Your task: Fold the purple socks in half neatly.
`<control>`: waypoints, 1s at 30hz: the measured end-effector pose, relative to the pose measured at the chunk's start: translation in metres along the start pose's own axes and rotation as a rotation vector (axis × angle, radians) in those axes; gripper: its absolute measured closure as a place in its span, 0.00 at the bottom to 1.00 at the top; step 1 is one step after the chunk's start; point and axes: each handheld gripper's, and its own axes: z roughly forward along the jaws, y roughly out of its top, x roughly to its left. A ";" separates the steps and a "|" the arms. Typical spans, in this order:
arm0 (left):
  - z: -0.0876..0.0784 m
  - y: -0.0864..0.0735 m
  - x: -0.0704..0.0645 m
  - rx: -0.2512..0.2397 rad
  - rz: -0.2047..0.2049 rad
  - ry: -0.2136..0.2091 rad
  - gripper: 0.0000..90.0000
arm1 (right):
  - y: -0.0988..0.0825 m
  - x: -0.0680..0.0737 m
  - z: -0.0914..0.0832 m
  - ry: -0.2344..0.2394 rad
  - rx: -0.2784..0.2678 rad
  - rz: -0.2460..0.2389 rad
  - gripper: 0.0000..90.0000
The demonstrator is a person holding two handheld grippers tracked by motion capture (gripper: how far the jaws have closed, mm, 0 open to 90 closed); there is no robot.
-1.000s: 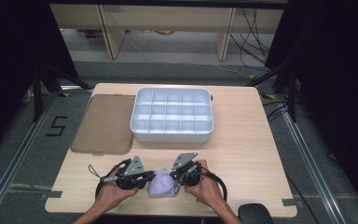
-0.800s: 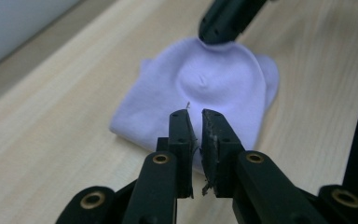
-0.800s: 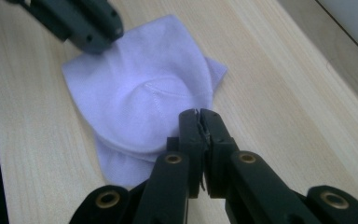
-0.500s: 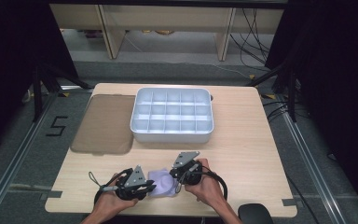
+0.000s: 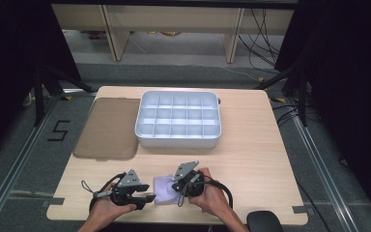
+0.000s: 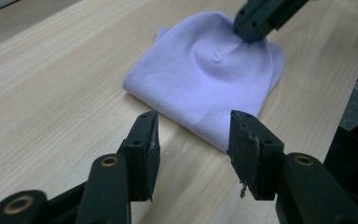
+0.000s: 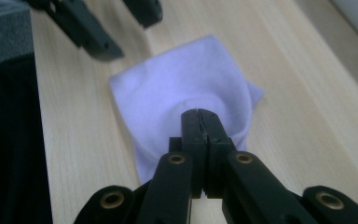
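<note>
A folded lilac cloth (image 5: 164,189) lay at the table's (image 5: 251,159) near edge. The left gripper view showed the left gripper (image 6: 193,137), jaws just opening, standing apart and clear of the cloth. The right gripper (image 7: 200,122) was clamped together, pinching the fabric.

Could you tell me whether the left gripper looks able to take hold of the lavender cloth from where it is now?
Probably yes. The left gripper, whose jaws have just been opening, faces the lavender cloth's near edge with bare table between. The right gripper pinches the far side only.
</note>
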 end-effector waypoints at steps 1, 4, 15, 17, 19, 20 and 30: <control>-0.001 0.000 0.001 0.002 -0.009 0.008 0.56 | -0.001 0.001 0.001 0.004 0.011 -0.002 1.00; -0.002 0.001 0.004 0.008 -0.030 0.017 0.51 | -0.004 0.001 0.004 0.006 0.044 -0.018 1.00; 0.001 0.000 0.015 0.003 -0.132 0.016 0.45 | 0.002 0.005 0.020 -0.028 0.039 0.056 1.00; 0.001 0.000 0.020 0.017 -0.128 0.018 0.45 | 0.005 0.005 0.023 -0.036 0.036 0.063 1.00; 0.002 0.000 0.023 0.001 -0.146 0.015 0.45 | 0.008 0.005 0.026 -0.043 0.030 0.069 1.00; 0.002 0.001 0.025 0.006 -0.150 0.019 0.45 | 0.009 0.005 0.027 -0.045 0.028 0.074 1.00; 0.016 0.005 0.024 0.009 -0.167 -0.017 0.54 | 0.008 0.005 0.028 -0.047 0.027 0.072 1.00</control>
